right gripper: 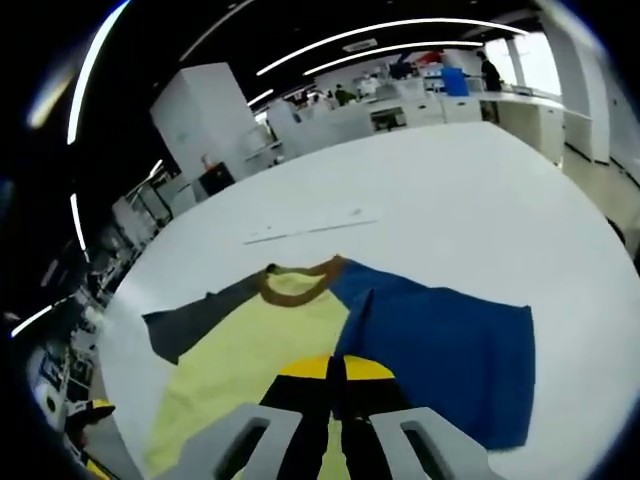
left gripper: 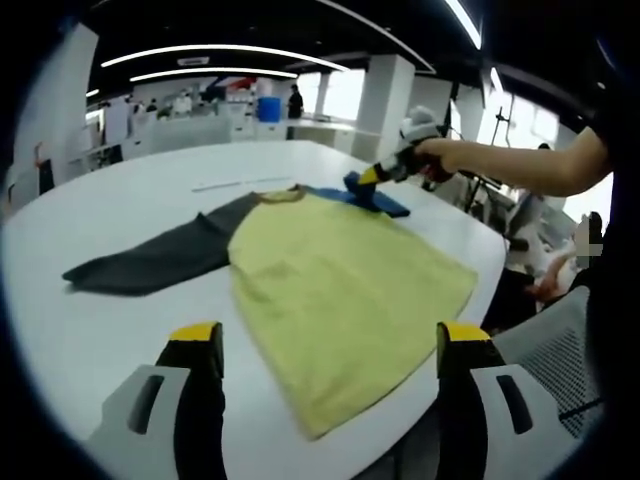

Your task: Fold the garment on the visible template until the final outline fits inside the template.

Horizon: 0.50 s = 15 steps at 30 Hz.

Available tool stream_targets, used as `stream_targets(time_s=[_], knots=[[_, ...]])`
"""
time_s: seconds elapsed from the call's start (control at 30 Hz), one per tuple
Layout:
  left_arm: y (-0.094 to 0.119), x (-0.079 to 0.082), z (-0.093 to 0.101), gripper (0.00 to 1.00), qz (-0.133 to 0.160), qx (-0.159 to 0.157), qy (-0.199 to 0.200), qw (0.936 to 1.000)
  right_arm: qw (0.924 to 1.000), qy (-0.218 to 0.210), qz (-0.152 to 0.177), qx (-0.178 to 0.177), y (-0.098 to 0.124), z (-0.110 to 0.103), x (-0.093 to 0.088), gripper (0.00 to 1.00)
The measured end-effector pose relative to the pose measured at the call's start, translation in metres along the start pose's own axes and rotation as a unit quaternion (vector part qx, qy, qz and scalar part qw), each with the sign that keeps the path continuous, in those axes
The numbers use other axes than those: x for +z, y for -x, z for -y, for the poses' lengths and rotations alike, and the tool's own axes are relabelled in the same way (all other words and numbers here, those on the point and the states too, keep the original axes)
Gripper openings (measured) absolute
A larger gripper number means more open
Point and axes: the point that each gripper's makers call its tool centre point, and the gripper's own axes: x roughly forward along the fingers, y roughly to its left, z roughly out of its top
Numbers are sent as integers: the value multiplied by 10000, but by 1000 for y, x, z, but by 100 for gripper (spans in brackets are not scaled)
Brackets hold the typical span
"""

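The yellow shirt (left gripper: 340, 290) lies flat on the white tabletop (left gripper: 120, 200), over the blue template (right gripper: 450, 350) at two o'clock. The right claw (right gripper: 335, 385) looks clamped on a blue sleeve; carry it inward, low and smooth. The left claw (left gripper: 330, 345) hovers with its jaws apart.

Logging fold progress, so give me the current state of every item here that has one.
Shirt: flat on the table, body unfolded.
Grey sleeve: spread out sideways.
Blue sleeve: folded in over the shirt, pinched by the right gripper.
Left gripper: open, above the shirt, holding nothing.
Right gripper: shut on the blue sleeve.
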Motion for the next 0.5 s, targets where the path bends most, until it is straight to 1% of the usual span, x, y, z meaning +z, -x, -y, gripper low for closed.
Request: stream_targets(time_s=[0.4, 0.5], knots=[[0, -1, -3, 84, 22, 41, 34, 10000, 9998, 92, -119, 108, -15, -20, -3, 0], [-1, -2, -3, 84, -16, 62, -7, 10000, 9997, 97, -134, 174, -19, -28, -3, 0]])
